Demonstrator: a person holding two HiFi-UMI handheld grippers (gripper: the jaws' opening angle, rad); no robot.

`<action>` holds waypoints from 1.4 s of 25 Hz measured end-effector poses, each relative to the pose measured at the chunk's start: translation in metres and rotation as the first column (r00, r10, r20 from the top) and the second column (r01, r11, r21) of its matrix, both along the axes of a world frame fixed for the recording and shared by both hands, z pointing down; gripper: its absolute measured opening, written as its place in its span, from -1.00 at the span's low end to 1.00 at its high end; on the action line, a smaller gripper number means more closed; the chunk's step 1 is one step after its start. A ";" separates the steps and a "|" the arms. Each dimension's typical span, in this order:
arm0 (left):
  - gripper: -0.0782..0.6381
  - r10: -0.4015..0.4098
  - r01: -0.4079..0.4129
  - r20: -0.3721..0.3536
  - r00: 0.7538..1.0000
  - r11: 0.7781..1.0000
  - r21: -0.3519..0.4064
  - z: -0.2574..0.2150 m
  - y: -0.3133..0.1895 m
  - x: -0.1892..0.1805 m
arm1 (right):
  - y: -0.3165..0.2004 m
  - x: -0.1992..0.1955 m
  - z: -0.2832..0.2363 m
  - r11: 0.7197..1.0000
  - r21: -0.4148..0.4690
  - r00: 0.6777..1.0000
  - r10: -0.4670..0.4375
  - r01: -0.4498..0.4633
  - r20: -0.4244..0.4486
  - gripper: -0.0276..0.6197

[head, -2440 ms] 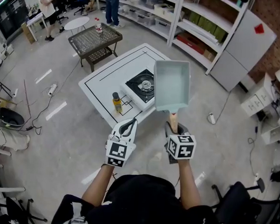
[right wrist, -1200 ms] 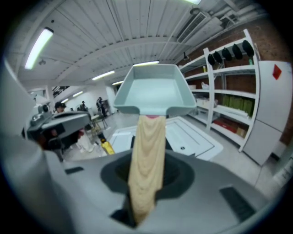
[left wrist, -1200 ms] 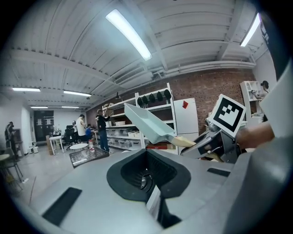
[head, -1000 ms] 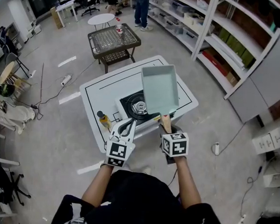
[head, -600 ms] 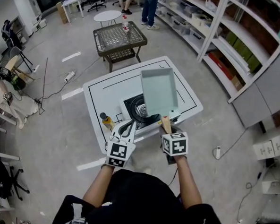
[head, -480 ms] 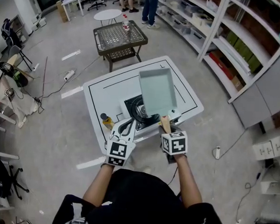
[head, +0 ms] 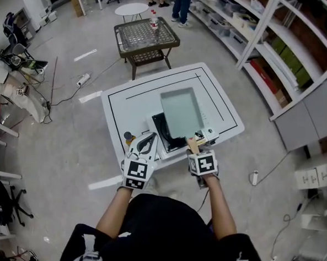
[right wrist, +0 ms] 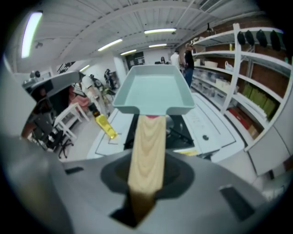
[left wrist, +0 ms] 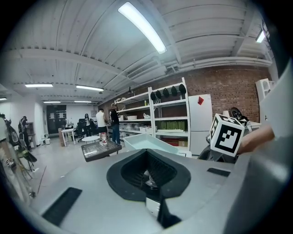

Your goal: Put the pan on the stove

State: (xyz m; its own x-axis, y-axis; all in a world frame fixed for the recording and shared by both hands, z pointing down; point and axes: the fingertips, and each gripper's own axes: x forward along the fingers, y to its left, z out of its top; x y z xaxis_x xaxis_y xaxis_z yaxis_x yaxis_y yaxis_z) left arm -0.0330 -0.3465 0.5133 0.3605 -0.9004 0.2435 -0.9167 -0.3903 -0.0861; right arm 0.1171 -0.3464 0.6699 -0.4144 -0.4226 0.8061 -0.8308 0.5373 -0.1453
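A pale green rectangular pan (head: 181,112) hangs level just above the black burner of the portable stove (head: 159,129) on the white table (head: 121,100). My right gripper (head: 194,151) is shut on the pan's wooden handle (head: 193,144). In the right gripper view the handle (right wrist: 147,151) runs out between the jaws to the pan (right wrist: 153,91), with the stove (right wrist: 181,130) below it. My left gripper (head: 148,143) hovers at the table's near edge beside a yellow oil bottle (head: 128,137), shut and holding nothing. The left gripper view shows the pan (left wrist: 146,142) ahead.
A wire-top coffee table (head: 146,35) stands beyond the white table. Shelving (head: 279,46) runs along the right. Chairs and clutter (head: 12,68) line the left, with a cable on the floor. The oil bottle (right wrist: 104,124) sits left of the stove.
I have stepped up to the white table. The pan came down from in front of me to just over the stove's burner, held by the right gripper throughout. The left gripper moved along, shut.
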 end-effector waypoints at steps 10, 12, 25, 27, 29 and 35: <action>-0.72 0.000 0.000 -0.009 1.000 1.000 -0.019 0.012 -0.010 -0.014 | 0.006 -0.004 0.046 0.994 -0.099 0.993 -0.056 0.046 -0.100 -0.62; -0.71 0.003 -0.003 -0.009 1.000 1.000 -0.022 0.013 -0.011 -0.013 | 0.009 -0.003 0.051 0.992 -0.118 0.991 -0.068 0.055 -0.112 -0.62; -0.71 0.017 -0.017 -0.008 1.000 0.999 -0.032 0.015 -0.015 -0.013 | 0.021 0.001 0.068 0.980 -0.192 0.980 -0.093 0.059 -0.174 -0.61; -0.72 0.019 -0.020 -0.008 1.000 0.999 -0.031 0.015 -0.014 -0.013 | 0.025 0.001 0.070 0.978 -0.203 0.979 -0.096 0.058 -0.181 -0.62; -0.71 0.020 -0.020 -0.008 1.000 0.999 -0.031 0.016 -0.015 -0.014 | 0.023 0.000 0.069 0.979 -0.193 0.978 -0.097 0.061 -0.182 -0.61; -0.71 0.032 -0.032 -0.014 0.999 0.999 -0.029 0.013 -0.019 -0.012 | 0.029 -0.001 0.068 0.972 -0.230 0.981 -0.088 0.047 -0.171 -0.61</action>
